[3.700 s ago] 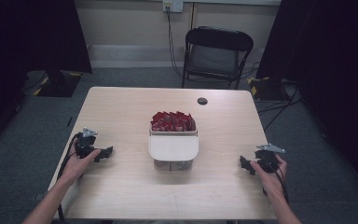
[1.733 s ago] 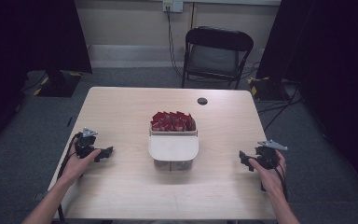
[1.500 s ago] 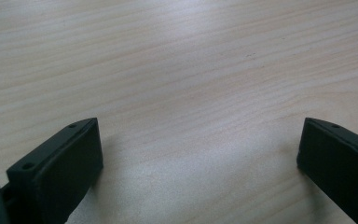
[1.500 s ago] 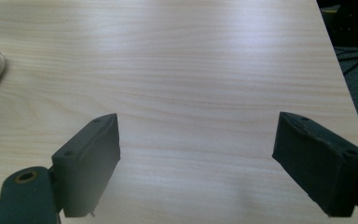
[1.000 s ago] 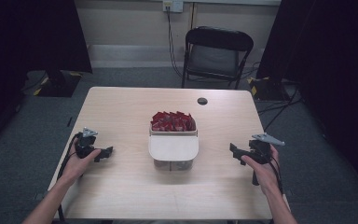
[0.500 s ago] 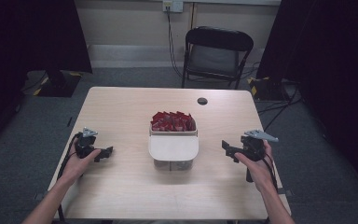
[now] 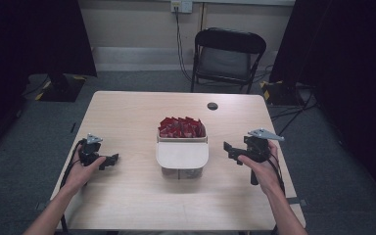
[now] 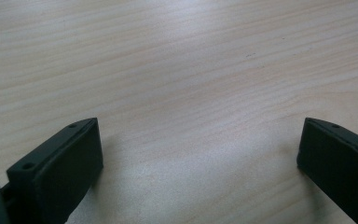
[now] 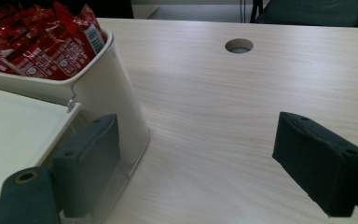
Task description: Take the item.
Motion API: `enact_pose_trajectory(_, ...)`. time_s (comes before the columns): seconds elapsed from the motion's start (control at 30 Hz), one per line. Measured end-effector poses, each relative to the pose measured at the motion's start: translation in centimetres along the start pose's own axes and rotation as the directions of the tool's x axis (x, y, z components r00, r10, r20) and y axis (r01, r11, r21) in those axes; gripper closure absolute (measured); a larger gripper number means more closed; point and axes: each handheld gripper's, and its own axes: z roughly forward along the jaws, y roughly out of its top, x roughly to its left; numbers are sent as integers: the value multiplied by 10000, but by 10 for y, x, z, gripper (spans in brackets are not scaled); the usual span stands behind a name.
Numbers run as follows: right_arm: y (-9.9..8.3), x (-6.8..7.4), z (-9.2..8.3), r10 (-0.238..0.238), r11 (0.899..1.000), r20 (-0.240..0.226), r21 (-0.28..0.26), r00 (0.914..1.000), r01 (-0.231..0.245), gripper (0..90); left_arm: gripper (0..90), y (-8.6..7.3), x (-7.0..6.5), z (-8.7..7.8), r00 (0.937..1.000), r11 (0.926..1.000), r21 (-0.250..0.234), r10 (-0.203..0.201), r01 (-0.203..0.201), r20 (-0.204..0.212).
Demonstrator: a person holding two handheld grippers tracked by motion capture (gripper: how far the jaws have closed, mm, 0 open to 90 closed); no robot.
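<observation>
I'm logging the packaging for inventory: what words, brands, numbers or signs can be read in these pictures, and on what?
None can be read with confidence.
Red packets in the white container: white lettering and a barcode-like white label, too blurred to read.
Table, right gripper and left gripper: no text visible.

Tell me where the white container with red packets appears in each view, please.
High view: white container at table centre, between both grippers.
Left gripper view: not in it, just bare table.
Right gripper view: at left edge, beside the left finger.
Shared landmark: round table hole.
</observation>
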Motion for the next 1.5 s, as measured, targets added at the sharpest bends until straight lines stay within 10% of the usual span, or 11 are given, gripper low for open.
enact_pose_trajectory(1.5, 43, 65, 40, -894, 9949, -1842, -617, 9788, 792, 399, 0, 0, 0, 0, 10000, 10000, 1, 2, -2, 0)
